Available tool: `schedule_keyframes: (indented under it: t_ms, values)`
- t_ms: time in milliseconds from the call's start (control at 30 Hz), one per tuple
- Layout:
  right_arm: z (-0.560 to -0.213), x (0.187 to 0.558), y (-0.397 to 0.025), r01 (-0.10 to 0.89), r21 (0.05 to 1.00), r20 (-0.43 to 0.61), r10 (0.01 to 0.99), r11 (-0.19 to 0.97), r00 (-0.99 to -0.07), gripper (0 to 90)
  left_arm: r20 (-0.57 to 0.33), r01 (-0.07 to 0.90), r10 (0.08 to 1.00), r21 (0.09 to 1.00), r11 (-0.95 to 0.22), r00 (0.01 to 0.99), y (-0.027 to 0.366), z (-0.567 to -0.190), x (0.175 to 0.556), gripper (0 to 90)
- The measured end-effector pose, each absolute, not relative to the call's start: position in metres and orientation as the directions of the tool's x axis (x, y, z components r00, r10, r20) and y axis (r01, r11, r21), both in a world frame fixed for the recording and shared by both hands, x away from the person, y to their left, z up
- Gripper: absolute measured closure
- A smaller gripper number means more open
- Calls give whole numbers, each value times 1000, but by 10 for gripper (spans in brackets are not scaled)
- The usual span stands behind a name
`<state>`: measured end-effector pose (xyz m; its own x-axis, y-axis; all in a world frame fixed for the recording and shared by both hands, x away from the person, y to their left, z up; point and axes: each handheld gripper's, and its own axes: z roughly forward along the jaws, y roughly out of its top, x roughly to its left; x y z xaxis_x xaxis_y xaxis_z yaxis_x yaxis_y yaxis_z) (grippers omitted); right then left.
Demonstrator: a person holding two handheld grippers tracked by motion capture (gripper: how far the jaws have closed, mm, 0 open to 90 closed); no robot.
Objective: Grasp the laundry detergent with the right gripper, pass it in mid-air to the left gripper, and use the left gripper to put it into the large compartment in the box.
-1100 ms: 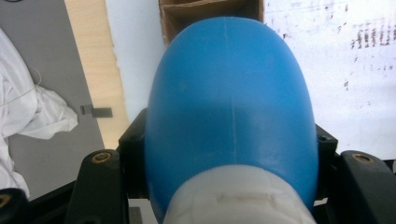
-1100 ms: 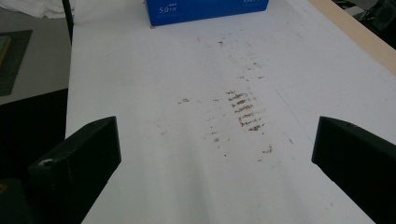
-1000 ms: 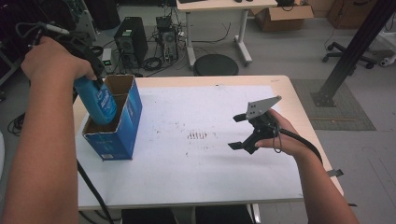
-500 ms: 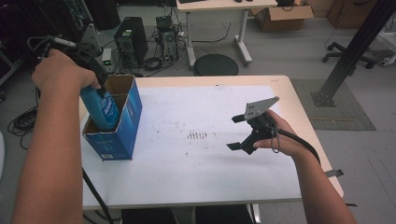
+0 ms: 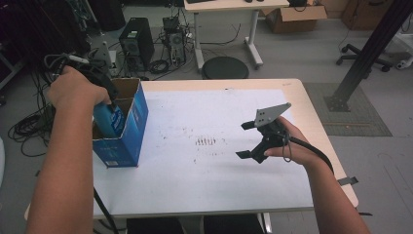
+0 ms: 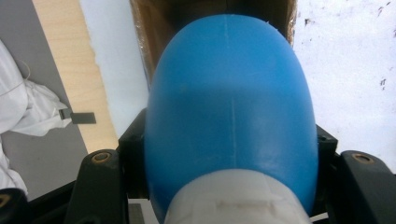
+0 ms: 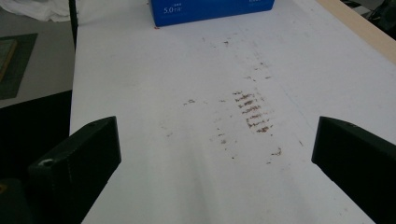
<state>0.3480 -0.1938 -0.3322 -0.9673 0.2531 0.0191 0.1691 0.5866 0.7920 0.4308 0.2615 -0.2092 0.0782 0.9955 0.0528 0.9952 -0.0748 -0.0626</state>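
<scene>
The bottle is bright blue, with a white cap at its lower end in the left gripper view. The box near the left edge of the table is blue on the outside with small white print, and plain brown cardboard on the inside. The left gripper and the right gripper are black; the right one carries a grey plate. The sheet covering the table is white, with a pattern of short rust-brown marks in a row near its middle and some scattered brown specks. The table itself is pale wood colour at its edges.
</scene>
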Motion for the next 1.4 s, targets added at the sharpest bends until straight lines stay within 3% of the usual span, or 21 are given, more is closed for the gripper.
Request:
schedule_keyframes:
  t_ms: [1400]
  values:
    - [-339, 346, -193, 183, 788, 33, 257, 587, -966, 14, 64, 990, 993, -114, -88, 96, 264, -289, 438, 382]
